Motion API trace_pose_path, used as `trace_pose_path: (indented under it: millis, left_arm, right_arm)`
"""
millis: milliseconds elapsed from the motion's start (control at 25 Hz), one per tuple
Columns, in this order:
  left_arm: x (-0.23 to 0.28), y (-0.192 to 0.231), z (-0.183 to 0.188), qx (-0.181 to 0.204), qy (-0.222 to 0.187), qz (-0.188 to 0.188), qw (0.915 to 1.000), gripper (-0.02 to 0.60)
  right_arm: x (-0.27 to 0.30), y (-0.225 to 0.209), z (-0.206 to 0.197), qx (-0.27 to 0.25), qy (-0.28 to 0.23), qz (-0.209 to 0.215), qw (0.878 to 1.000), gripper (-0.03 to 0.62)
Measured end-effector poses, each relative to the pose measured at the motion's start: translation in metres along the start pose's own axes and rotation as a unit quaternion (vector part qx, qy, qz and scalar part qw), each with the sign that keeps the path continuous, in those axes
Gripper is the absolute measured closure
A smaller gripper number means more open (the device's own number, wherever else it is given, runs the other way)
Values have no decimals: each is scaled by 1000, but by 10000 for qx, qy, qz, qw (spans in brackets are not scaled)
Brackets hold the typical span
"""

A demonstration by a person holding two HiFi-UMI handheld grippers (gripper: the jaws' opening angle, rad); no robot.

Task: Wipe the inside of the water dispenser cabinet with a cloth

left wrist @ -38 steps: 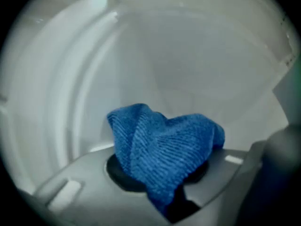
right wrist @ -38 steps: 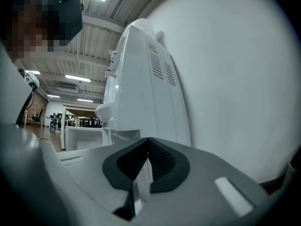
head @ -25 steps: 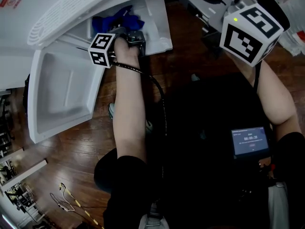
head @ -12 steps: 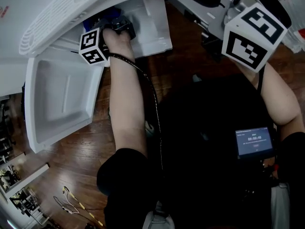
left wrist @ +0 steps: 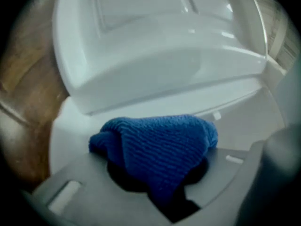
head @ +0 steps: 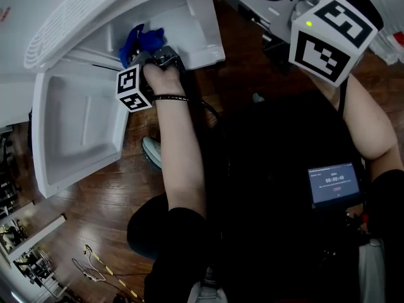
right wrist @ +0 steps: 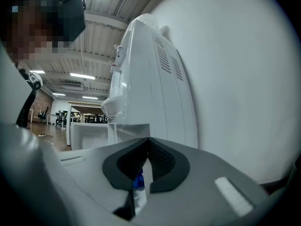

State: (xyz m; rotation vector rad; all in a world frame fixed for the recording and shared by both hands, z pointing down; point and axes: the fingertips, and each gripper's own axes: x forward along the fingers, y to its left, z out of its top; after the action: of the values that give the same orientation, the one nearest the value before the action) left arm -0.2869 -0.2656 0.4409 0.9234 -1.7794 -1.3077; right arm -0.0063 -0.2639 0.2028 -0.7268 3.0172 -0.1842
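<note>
Clenching the bunched blue cloth (left wrist: 160, 140), the left tongs (head: 146, 51) sat just inside the open cabinet (head: 192, 17) of the white water dispenser (right wrist: 146, 74). Wiping seemed under way, though the white surfaces gave no sign of how much was done or left. The right tongs (right wrist: 143, 171) were pressed together on nothing, well apart from the cabinet. The swung-open door (head: 82, 125) crowded the left arm, and the trailing cable (head: 205, 109) might have snagged.
</note>
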Motion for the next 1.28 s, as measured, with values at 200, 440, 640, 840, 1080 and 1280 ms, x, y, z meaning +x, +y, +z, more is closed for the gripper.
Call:
trace_pose_path:
  millis: [200,440,640,840,1080,1280]
  left_arm:
    - [-18,11,6,320,20,153,9994,468]
    - [38,-4,-19,917,493,292,9941,468]
    - [67,-31,-47,2085,1002,-87,9728,466]
    - [27,-45,-95,4799,2401,-532,8422,465]
    - [-30,-34,-97,6048,3180,-685,7269,463]
    - [-89,-67,-103,6514,3011,-1272,6847,462]
  right_arm:
    - [1,2,4,-4,-119,91,9999,589]
    - [2,3,-2,34,30,20,10000,589]
    - [5,5,-3,26,9,150,9999,589]
    - [3,6,0,4,-34,189,9998,589]
    - [3,8,4,-90,-175,272,9994,589]
    - [4,12,-14,-149,97,333,9993,589]
